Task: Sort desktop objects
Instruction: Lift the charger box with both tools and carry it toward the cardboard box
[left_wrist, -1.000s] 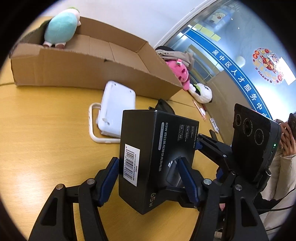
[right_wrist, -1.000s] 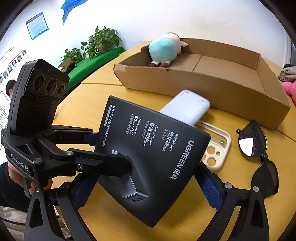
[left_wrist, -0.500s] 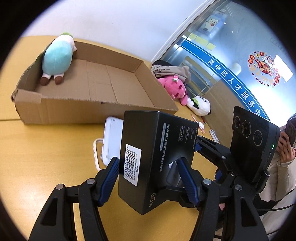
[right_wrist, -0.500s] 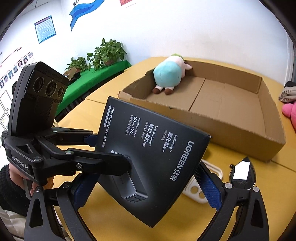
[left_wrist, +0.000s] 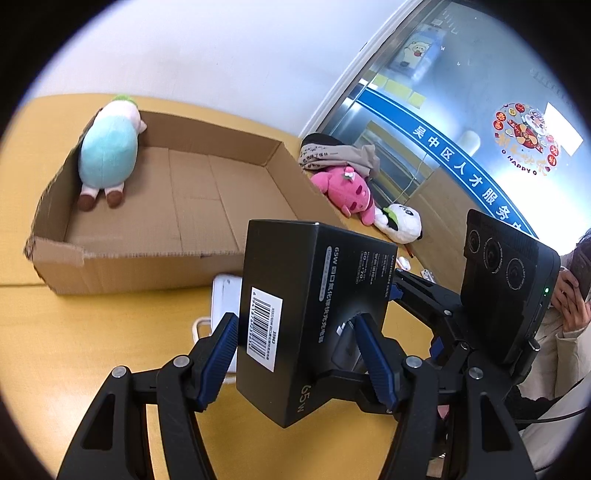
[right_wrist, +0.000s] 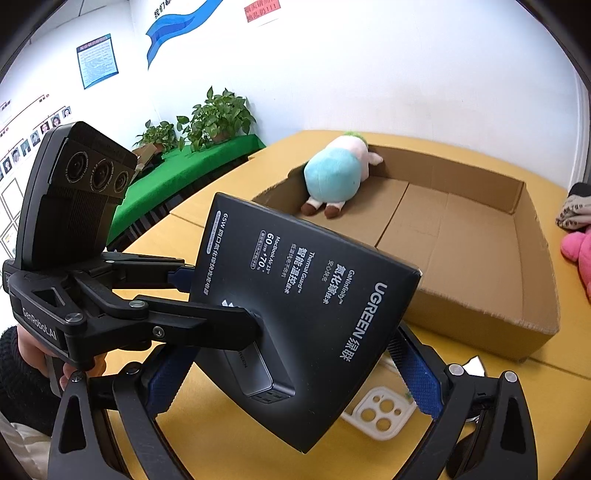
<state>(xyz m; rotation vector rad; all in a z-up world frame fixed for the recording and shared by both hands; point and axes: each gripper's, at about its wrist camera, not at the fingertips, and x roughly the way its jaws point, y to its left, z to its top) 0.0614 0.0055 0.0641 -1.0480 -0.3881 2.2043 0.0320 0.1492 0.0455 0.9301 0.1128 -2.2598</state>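
A black charger box (left_wrist: 310, 314) is held in the air over the yellow table, clamped by both grippers. My left gripper (left_wrist: 299, 354) is shut on its narrow sides. My right gripper (right_wrist: 291, 365) is shut on the same box (right_wrist: 314, 295) across its broad faces. An open cardboard tray (left_wrist: 177, 206) lies beyond the box, with a teal plush toy (left_wrist: 107, 155) in its far left corner; the tray (right_wrist: 461, 236) and toy (right_wrist: 332, 177) also show in the right wrist view.
A white power bank (left_wrist: 225, 295) and a white phone case (right_wrist: 380, 410) lie on the table under the box. A pink plush (left_wrist: 347, 188), a panda plush (left_wrist: 402, 221) and a folded cloth (left_wrist: 340, 155) lie right of the tray. Sunglasses (right_wrist: 469, 365) peek out at right.
Both grippers have lifted the black box higher and toward the tray. The view now looks down into the tray, and the power bank and phone case are mostly hidden beneath the box.
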